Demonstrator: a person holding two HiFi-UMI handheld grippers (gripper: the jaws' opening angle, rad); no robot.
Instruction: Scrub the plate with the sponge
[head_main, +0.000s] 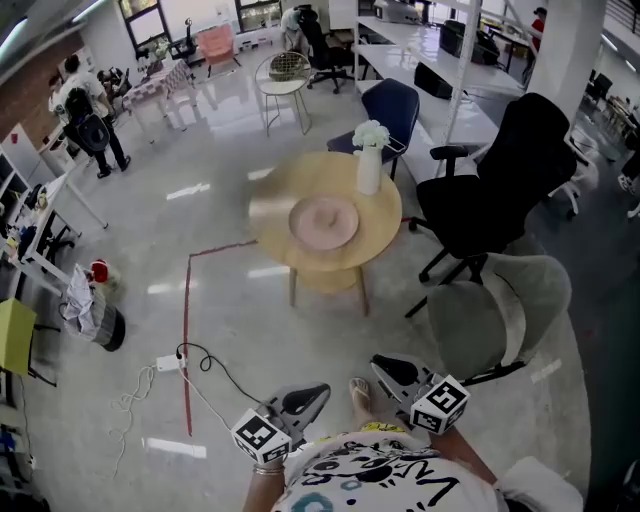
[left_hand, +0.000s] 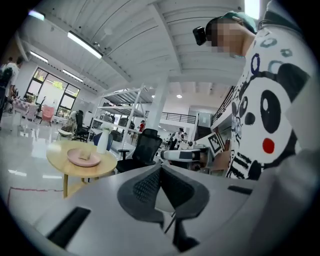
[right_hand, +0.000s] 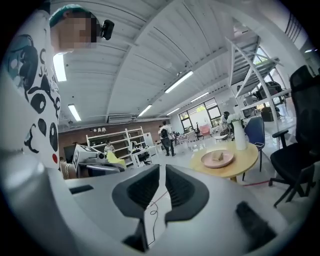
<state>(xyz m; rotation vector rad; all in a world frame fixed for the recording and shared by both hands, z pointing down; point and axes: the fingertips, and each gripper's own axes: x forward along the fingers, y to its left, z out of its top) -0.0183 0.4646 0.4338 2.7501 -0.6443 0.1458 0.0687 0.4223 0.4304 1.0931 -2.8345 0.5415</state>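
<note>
1. Left gripper (head_main: 312, 394) and right gripper (head_main: 384, 366): both claws pinched together with nothing between them. They are held low by the torso, which I read as a carrying pose.
2. Plate (head_main: 323, 222) sits mid-table (head_main: 272, 225), well ahead of both grippers. Sponge (right_hand: 217, 156) lies on the plate, handy for pickup.
3. Vase (head_main: 369, 170) stands just beside the plate, so I'd mind it when reaching.
4. Scrubbing not started. I'd close in, then open one claw for the sponge.

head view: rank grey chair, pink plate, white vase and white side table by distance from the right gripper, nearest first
From the right gripper:
1. Grey chair, just to its right.
2. Pink plate, middle of the round table.
3. White vase, at that table's far edge.
4. White side table, far back.
</note>
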